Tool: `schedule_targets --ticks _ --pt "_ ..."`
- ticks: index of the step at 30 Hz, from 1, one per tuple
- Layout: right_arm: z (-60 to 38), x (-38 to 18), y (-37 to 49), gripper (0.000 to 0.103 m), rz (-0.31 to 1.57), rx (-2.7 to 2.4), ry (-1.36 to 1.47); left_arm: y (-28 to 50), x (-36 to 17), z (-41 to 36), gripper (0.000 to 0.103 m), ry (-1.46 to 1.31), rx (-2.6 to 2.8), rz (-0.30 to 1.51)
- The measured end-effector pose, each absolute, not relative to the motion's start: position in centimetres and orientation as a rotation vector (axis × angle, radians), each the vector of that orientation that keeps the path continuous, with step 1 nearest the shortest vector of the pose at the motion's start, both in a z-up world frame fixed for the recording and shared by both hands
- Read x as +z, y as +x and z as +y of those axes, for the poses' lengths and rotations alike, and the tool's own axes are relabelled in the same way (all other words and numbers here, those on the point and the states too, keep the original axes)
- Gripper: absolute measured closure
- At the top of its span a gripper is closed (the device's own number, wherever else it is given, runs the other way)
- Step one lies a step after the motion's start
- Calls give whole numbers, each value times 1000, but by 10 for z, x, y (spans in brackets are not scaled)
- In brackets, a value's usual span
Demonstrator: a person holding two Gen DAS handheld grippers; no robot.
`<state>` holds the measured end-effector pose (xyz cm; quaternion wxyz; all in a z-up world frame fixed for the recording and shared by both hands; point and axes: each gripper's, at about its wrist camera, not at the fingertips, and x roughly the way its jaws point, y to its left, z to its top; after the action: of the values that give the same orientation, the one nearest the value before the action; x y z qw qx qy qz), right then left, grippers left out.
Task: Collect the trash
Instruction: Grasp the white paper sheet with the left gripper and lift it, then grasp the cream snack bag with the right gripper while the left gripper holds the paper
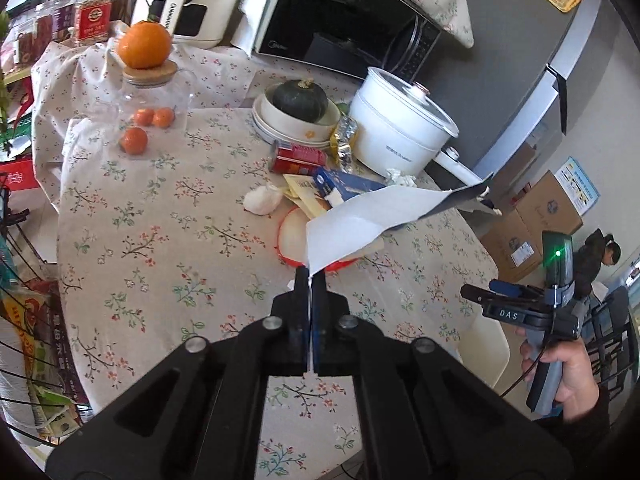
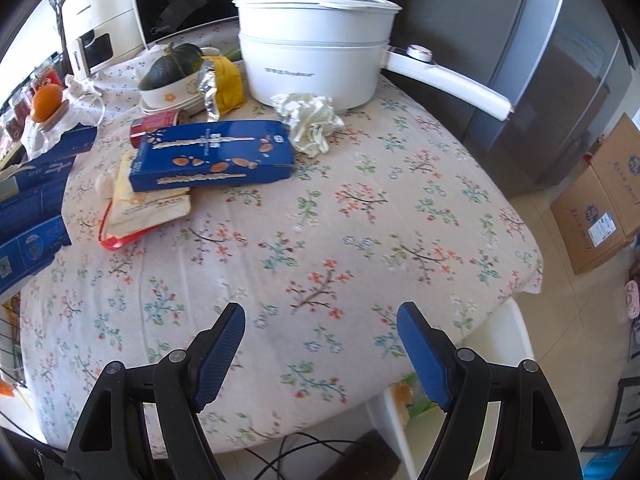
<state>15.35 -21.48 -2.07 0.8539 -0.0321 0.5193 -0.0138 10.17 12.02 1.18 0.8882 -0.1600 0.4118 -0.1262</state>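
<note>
Presently a flattened blue-and-white cardboard carton (image 1: 372,216) is pinched by its edge in the closed left gripper (image 1: 310,280) and held above the floral-cloth tabletop (image 1: 160,216), apparently for disposal, while the right gripper (image 2: 320,320) is held open, empty.

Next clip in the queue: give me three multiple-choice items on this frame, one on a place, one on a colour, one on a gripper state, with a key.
1. Where does the crumpled tissue lie?
A. beside the white pot
B. inside the bowl
C. on the floor

2. What colour is the squash in the bowl?
A. orange
B. dark green
C. white

3. What is the left gripper doing?
A. open, holding nothing
B. shut on the torn carton piece
C. shut on a can

Key: 1 A, it touches the pot's base on the tablecloth. 2 B, its dark rind shows. 3 B, the sheet sits pinched between its fingers.
</note>
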Motion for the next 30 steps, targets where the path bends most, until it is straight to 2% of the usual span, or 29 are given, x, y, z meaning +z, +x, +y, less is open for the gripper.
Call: schedule_targets --ticks 11,21,27,30 --pt "-143 -26 193 23 1111 87 24 116 2 160 102 -423 -157 889" --pt "-44 -40 224 25 1067 128 -80 122 -4 183 102 -472 -84 916" --pt "-13 -65 238 41 1065 75 -217 123 -4 185 102 -476 -86 920" --pt "-13 -73 242 53 1055 45 -252 123 -3 185 102 -471 -85 920"
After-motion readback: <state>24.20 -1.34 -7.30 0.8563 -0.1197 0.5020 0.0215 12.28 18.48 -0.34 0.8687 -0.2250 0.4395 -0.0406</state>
